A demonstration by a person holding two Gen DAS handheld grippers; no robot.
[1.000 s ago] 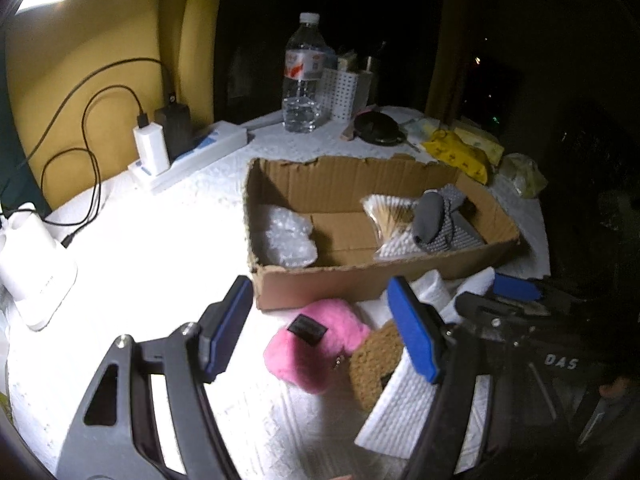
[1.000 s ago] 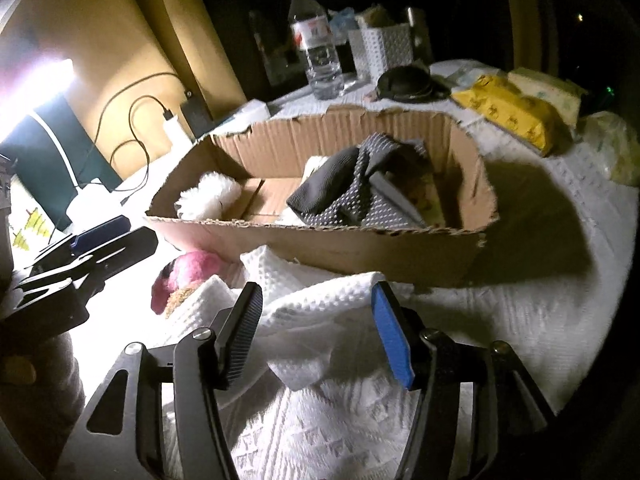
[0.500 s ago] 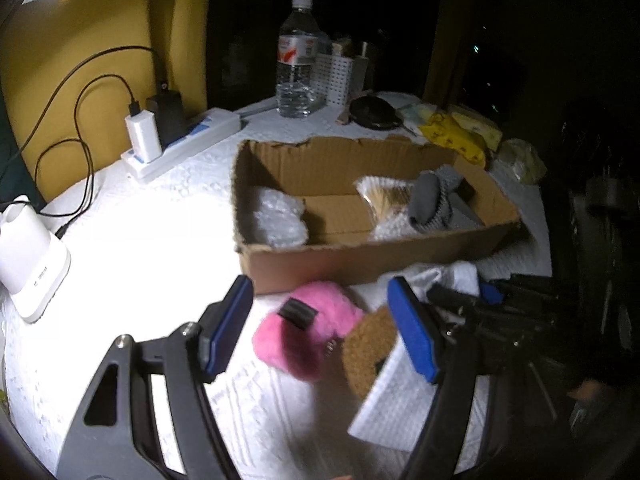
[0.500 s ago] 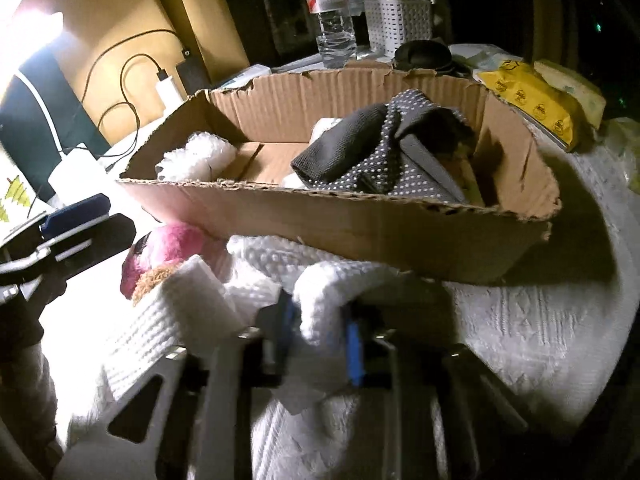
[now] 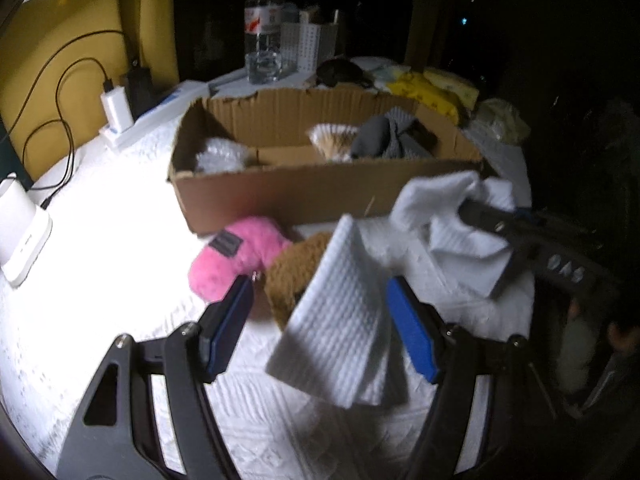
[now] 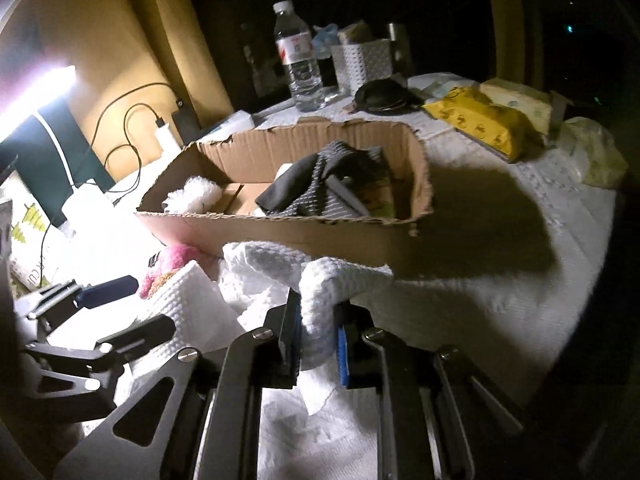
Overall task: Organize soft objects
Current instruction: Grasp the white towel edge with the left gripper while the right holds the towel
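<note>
A white waffle-weave towel (image 6: 320, 280) lies in front of an open cardboard box (image 6: 304, 236). My right gripper (image 6: 318, 340) is shut on a fold of the towel and lifts it off the table; it also shows in the left wrist view (image 5: 492, 216). One corner of the towel (image 5: 340, 312) hangs between the fingers of my open left gripper (image 5: 320, 328). A pink fluffy toy (image 5: 236, 252) and a brown fuzzy item (image 5: 292, 268) lie under the towel's edge. The box holds a grey dotted cloth (image 6: 312, 192) and a white fluffy item (image 6: 196, 196).
A water bottle (image 6: 300, 60), a white perforated bin (image 6: 364, 60) and a black round object (image 6: 380, 94) stand behind the box. Yellow packets (image 6: 480, 120) lie at the right. A power strip with chargers (image 5: 132, 120) and cables sits at the left, near a white device (image 5: 20, 236).
My right gripper closed on the white towel and raised it. The towel's corner swung up between my left gripper's fingers. The left gripper moved in toward the pink toy.
</note>
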